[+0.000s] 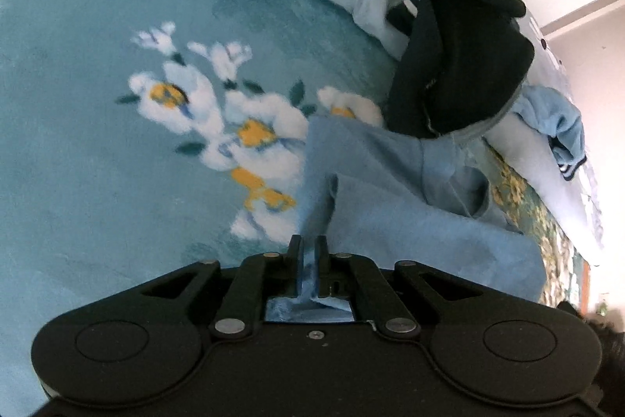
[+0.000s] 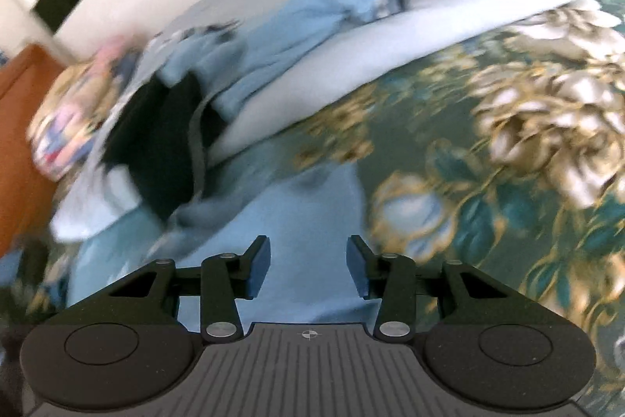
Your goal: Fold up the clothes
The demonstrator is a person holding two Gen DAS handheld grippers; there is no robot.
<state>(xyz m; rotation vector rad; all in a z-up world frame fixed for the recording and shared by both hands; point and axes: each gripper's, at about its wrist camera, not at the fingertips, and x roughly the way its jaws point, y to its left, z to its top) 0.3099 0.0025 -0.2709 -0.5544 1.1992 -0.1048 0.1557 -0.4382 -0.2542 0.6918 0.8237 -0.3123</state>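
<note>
Pinching blue garment [image 1: 390,190], left tool [image 1: 308,249]; right tool [image 2: 308,260] apart above it.

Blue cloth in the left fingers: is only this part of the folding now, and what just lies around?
In the job:
light blue cloth garment
left gripper, shut on it
right gripper, open above it

Lying about:
black garment
crumpled blue striped-cuff top
teal floral blanket

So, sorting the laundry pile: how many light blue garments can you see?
2: one blue garment pinched in the left gripper jaws, one crumpled blue garment on the white bedding. The dark clothes may hide more.
</note>
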